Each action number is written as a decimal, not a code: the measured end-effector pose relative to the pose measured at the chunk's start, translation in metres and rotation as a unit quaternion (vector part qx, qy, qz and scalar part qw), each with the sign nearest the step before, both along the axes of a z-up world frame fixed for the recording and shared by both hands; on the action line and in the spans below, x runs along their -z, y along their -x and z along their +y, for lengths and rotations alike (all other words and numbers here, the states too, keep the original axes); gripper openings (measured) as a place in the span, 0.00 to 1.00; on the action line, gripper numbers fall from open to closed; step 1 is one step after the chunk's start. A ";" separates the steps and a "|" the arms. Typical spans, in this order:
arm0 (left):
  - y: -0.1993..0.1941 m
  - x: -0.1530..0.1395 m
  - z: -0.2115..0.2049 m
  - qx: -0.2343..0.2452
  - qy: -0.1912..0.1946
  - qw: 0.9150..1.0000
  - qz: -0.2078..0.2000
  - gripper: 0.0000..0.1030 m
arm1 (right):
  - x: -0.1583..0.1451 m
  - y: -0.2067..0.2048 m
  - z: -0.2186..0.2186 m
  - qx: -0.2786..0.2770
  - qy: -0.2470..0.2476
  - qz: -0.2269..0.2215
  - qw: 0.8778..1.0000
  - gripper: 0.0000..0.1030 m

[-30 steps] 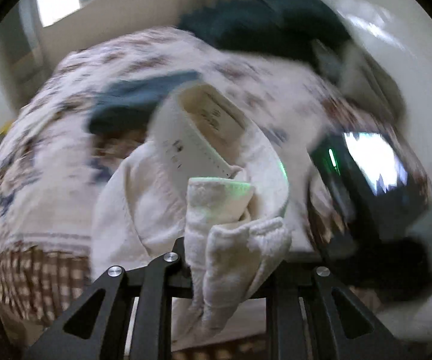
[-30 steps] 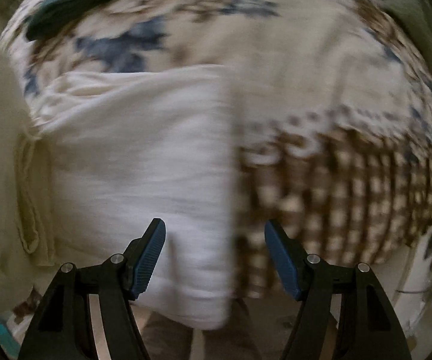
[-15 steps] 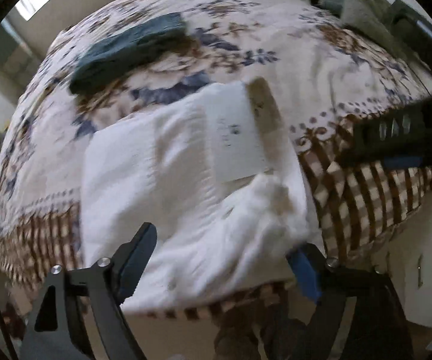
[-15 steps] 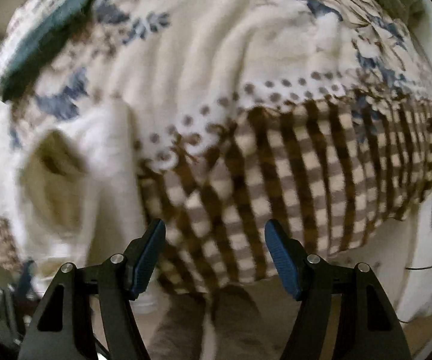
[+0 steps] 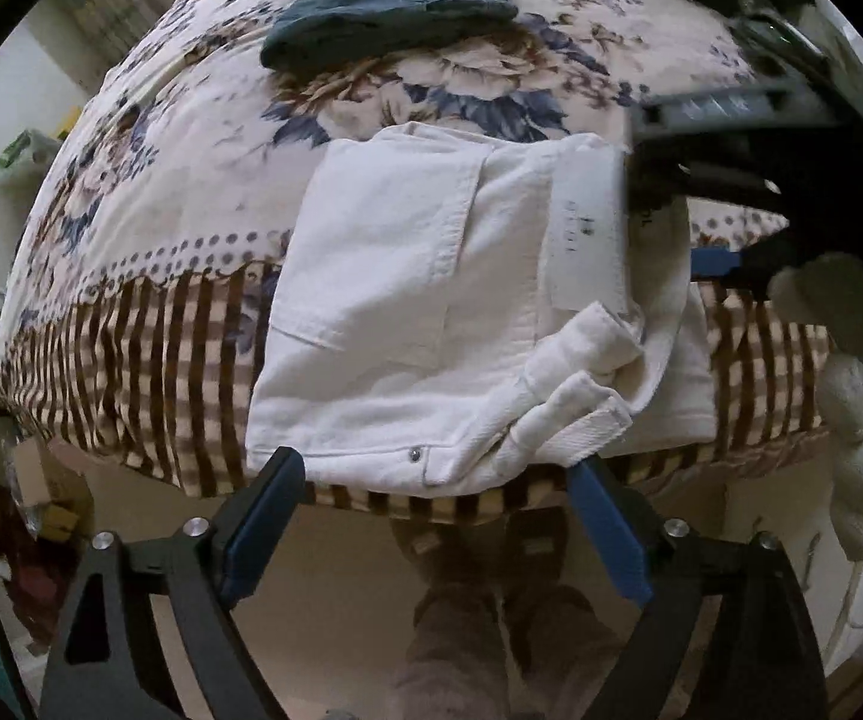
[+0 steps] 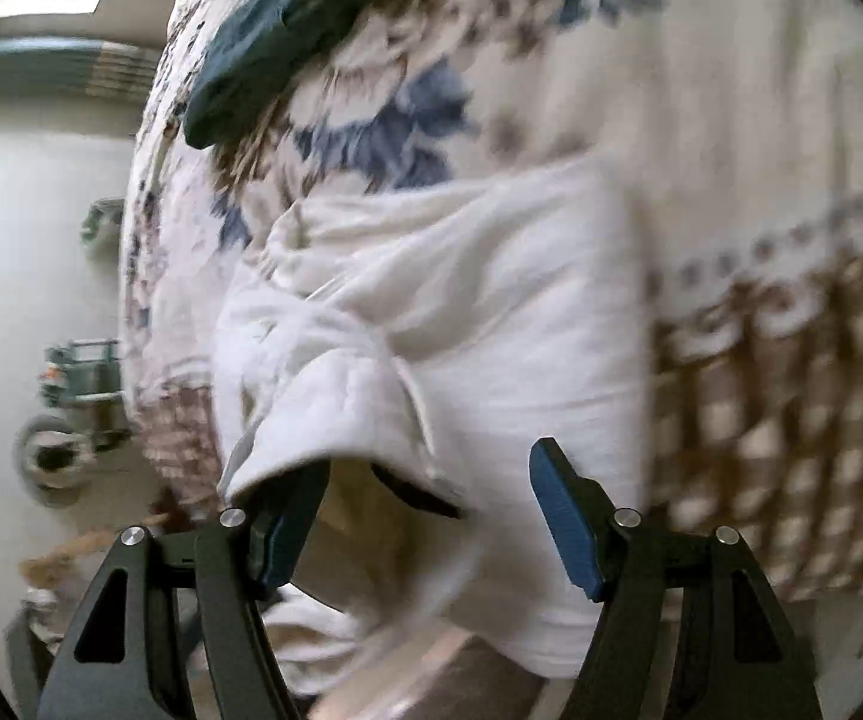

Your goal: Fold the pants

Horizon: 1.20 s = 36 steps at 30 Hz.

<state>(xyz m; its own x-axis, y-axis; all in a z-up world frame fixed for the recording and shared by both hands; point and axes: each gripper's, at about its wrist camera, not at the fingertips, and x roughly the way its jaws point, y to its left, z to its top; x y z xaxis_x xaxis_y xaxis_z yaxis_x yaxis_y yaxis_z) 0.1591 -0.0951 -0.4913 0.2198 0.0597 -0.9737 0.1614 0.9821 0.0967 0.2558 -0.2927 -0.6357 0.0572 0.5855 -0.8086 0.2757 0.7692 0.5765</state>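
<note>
Pants [image 5: 431, 312], white and folded into a thick bundle, lie at the near edge of the floral bedspread [image 5: 191, 138], one corner hanging over the striped border. The left gripper [image 5: 431, 528] hovers just off that edge, its jaws opening with nothing between them; the right gripper [image 6: 431, 516] stands spread over the cloth, pinching nothing. I'd worry the loose cuffs spring apart, or a nudge tips the bundle onto the floor.

Occlusions and blur
White pants [image 5: 431, 312] partly covered by right gripper [image 5: 725, 180]; label print illegible; right-wrist view motion-blurred.
</note>
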 end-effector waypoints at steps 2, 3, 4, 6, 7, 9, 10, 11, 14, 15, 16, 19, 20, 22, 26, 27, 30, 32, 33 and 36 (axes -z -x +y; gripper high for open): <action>-0.001 0.004 -0.005 0.006 -0.006 1.000 0.004 0.87 | 0.013 0.003 0.002 0.022 -0.041 0.011 0.999 0.70; -0.001 0.005 -0.008 0.009 -0.008 1.000 0.002 0.87 | 0.017 0.008 0.003 0.031 -0.050 0.013 0.998 0.70; -0.001 0.005 -0.011 0.013 -0.012 1.000 -0.001 0.87 | 0.018 0.012 0.002 0.039 -0.060 0.011 0.997 0.70; -0.003 0.005 -0.015 0.018 -0.016 1.000 -0.004 0.87 | 0.020 0.023 -0.005 0.059 -0.073 0.008 0.996 0.70; -0.004 0.005 -0.016 0.019 -0.017 1.000 -0.003 0.87 | 0.019 0.028 -0.009 0.066 -0.079 0.007 0.995 0.70; -0.006 0.006 -0.018 0.019 -0.019 1.000 -0.003 0.87 | 0.018 0.037 -0.017 0.069 -0.100 0.005 0.993 0.70; -0.007 0.006 -0.018 0.019 -0.018 1.000 -0.002 0.87 | 0.016 0.041 -0.020 0.067 -0.103 0.002 0.992 0.70; -0.007 0.007 -0.019 0.019 -0.018 1.000 -0.001 0.87 | 0.014 0.043 -0.021 0.057 -0.102 0.000 0.993 0.71; -0.008 0.011 -0.020 0.025 -0.023 0.999 0.000 0.87 | 0.015 0.039 -0.009 0.012 -0.088 0.001 0.996 0.71; -0.008 0.012 -0.021 0.027 -0.026 0.999 0.001 0.87 | 0.018 0.033 -0.001 -0.002 -0.088 0.003 0.996 0.71; -0.008 0.013 -0.022 0.028 -0.026 0.999 0.002 0.87 | 0.023 0.029 0.005 -0.011 -0.085 0.008 0.996 0.71; -0.009 0.014 -0.025 0.032 -0.033 0.999 0.004 0.87 | 0.039 0.014 0.032 -0.044 -0.078 0.020 0.996 0.71; -0.009 0.013 -0.026 0.032 -0.036 0.999 0.004 0.87 | 0.042 0.010 0.039 -0.051 -0.068 0.018 0.996 0.60; -0.010 0.011 -0.025 0.031 -0.039 0.999 0.012 0.87 | 0.041 0.004 0.049 -0.055 -0.014 0.002 0.998 0.22; -0.006 -0.011 -0.010 0.021 0.037 0.998 0.034 0.87 | 0.026 -0.003 0.038 -0.024 0.016 -0.007 1.000 0.16; -0.004 -0.018 -0.003 0.021 0.065 0.997 0.039 0.87 | 0.014 -0.005 0.028 -0.011 0.015 -0.021 1.000 0.16; -0.001 -0.042 0.018 0.023 0.101 0.994 0.028 0.87 | -0.018 -0.012 -0.004 0.013 0.022 -0.049 0.998 0.16; -0.009 -0.050 0.033 0.018 0.093 0.995 0.009 0.87 | -0.034 -0.015 -0.023 0.011 0.036 -0.060 0.997 0.16; -0.018 -0.051 0.041 0.007 0.091 0.996 0.001 0.87 | -0.042 -0.015 -0.037 0.015 0.046 -0.061 0.997 0.16; -0.059 -0.044 0.065 -0.047 0.100 0.994 -0.018 0.87 | -0.041 -0.015 -0.062 0.008 0.091 -0.042 0.995 0.16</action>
